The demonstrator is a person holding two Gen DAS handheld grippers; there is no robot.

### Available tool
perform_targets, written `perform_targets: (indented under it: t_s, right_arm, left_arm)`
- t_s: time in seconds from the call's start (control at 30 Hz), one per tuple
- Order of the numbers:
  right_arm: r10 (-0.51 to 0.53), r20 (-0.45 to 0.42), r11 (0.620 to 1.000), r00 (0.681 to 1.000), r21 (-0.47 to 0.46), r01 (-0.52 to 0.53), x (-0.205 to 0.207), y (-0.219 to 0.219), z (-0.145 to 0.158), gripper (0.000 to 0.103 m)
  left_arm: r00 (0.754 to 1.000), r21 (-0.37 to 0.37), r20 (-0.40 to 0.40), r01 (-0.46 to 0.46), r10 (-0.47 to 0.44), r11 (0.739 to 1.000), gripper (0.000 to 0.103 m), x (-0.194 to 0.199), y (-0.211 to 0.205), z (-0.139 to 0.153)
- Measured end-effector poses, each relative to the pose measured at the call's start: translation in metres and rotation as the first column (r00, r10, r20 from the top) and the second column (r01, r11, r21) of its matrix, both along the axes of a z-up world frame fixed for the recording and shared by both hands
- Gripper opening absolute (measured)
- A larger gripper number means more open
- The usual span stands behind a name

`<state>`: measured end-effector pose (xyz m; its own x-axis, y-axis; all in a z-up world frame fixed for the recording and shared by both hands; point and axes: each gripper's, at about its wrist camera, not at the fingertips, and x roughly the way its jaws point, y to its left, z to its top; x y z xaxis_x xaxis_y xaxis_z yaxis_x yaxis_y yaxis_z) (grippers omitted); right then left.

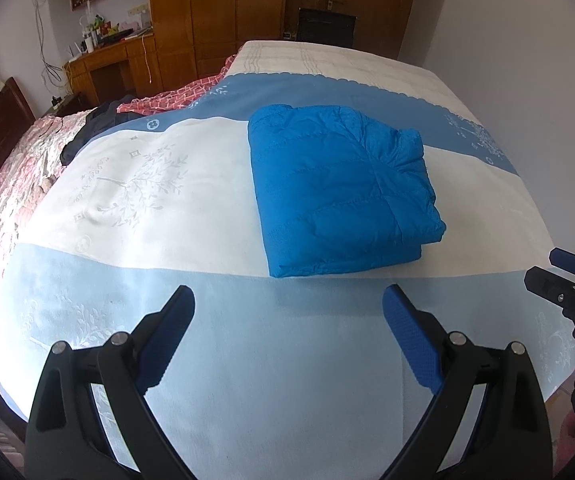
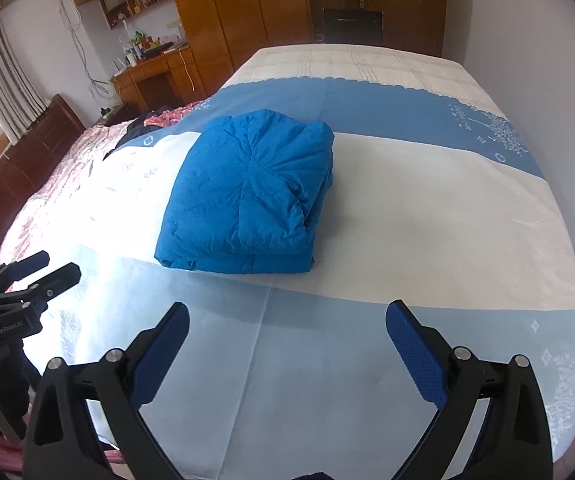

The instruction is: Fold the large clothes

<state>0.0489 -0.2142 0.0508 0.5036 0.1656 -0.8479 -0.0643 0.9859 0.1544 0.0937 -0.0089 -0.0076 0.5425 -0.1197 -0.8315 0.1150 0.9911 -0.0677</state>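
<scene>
A: Field check. Where's your garment?

B: The bright blue quilted puffer jacket (image 1: pixel 343 188) lies on the bed with the blue-and-white banded bedspread (image 1: pixel 167 200), on the white band, folded into a compact, roughly rectangular bundle. Its near edge sits right at the seam where the white meets the pale blue band.

A: And your grippers?

B: Your left gripper (image 1: pixel 287 336) has its jaws spread wide, nothing between them, hovering over the pale blue band short of the jacket. Your right gripper (image 2: pixel 287 344) is the same: jaws wide apart, empty, well back from the bundle. Neither touches cloth.

A: Which step, then?

B: By my reading, the folding of this piece is finished or nearly so. Layers are stacked; a sleeve or collar bulges at the right side, with puckered fabric there.

A: Next move?

B: You could either tidy that puffy right edge, which calls for bringing the right gripper in low and pressing or tucking the loose fold, or reach for the next item. A dark crumpled garment (image 1: pixel 87 132) lies far left beside the pink patterned quilt (image 1: pixel 11 184).

A: Caution?

B: The padded fill looks springy; you may find the bundle wants to open up if nudged from the near side
</scene>
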Motion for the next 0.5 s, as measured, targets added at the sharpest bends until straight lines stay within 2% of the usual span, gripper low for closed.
perform_targets:
  t_s: [0.5]
  right_arm:
    - [0.023,-0.012,1.000,1.000,-0.014,-0.024,-0.0050,0.0046,-0.0062,0.099]
  left_arm:
    - [1.000,0.006,-0.015,0.001,-0.001,1.000,0.094,-0.0073,0.0021,-0.0052]
